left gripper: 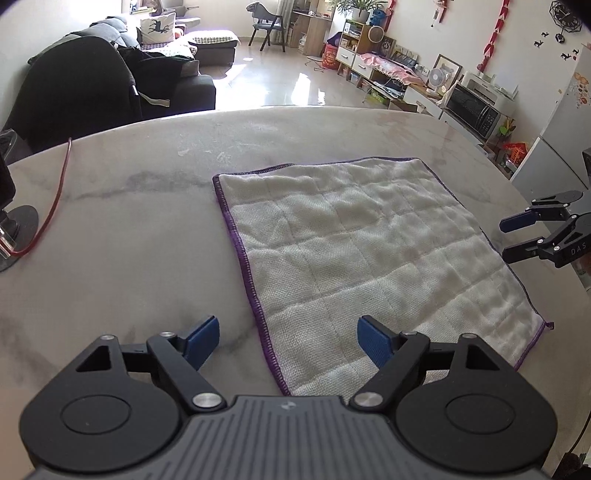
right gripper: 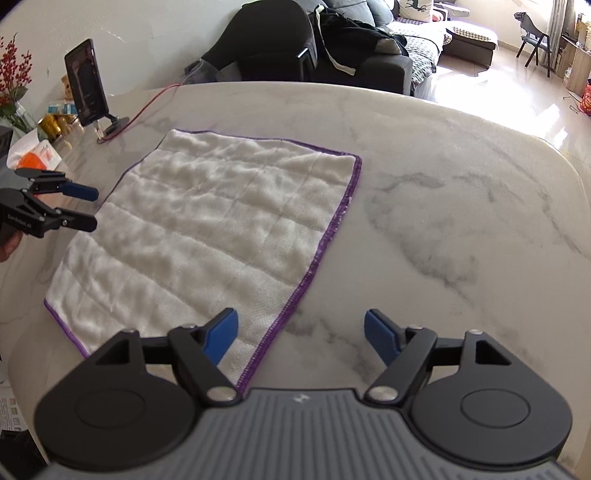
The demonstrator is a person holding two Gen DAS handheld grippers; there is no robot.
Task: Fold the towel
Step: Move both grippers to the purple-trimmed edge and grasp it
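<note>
Towel [left gripper: 373, 254] lies spread flat, single-layered, unfolded on marble desk [left gripper: 147, 229]; left claw [left gripper: 288, 341] and right claw [right gripper: 301, 339] both wide, empty.

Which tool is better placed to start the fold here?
Neither clearly. The left tool is open astride the towel's near left edge, and the right tool is open astride the near right edge. The towel lies flat and unheld, so a fold with both tools looks likeliest.

floor [left gripper: 280, 81]: glossy, sunlit | sofa [left gripper: 166, 79]: dark | chair [left gripper: 267, 27]: far end | wall [left gripper: 461, 29]: white
</note>
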